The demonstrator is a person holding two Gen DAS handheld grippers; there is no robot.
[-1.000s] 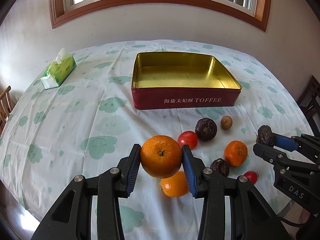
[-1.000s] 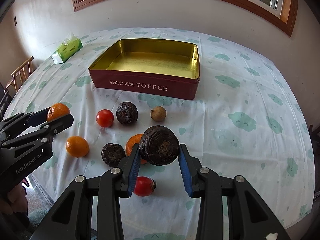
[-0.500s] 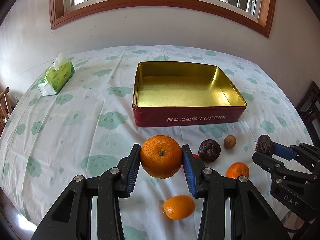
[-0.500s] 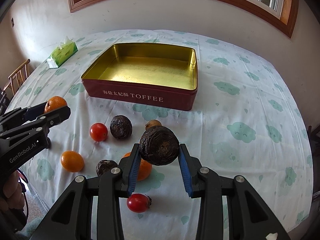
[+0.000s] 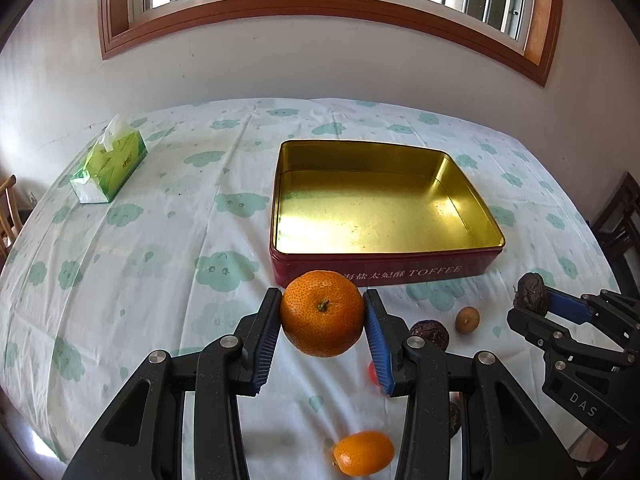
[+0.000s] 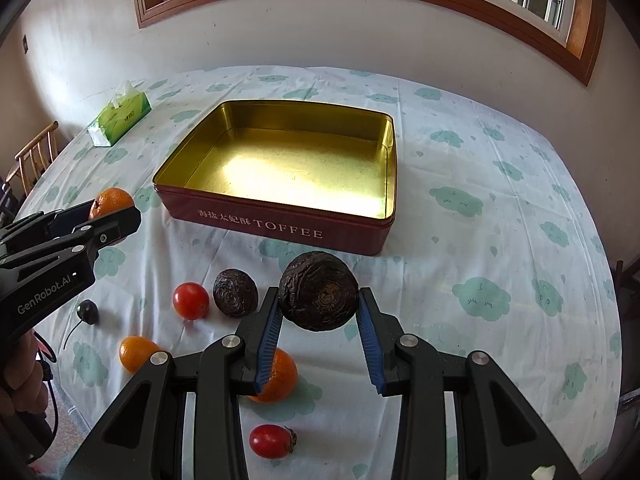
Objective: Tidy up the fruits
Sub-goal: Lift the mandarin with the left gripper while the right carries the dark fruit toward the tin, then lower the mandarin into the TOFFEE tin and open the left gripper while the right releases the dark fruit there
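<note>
My left gripper [image 5: 322, 318] is shut on an orange [image 5: 322, 313], held in the air just short of the near wall of the red toffee tin [image 5: 384, 274]. The tin's gold inside [image 6: 296, 164] holds nothing. My right gripper [image 6: 318, 304] is shut on a wrinkled dark passion fruit [image 6: 318, 290], also above the table before the tin [image 6: 280, 228]. On the cloth below lie two red tomatoes [image 6: 191, 300] [image 6: 270, 441], another passion fruit [image 6: 235, 292], two small oranges [image 6: 136, 353] [image 6: 280, 376] and a brown longan [image 5: 467, 319].
A green tissue pack [image 5: 109, 170] lies at the far left of the table with the cloud-print cloth [image 6: 500, 220]. Wooden chairs [image 6: 34, 156] stand at the left, a dark one [image 5: 622, 216] at the right. A wall with a window runs behind. A hand [image 6: 20, 376] holds the left gripper's handle.
Both grippers have carried their fruit forward toward the tin, which now looms larger and nearer. The loose fruit has slid toward the bottom of both views. Neither grip has changed.
</note>
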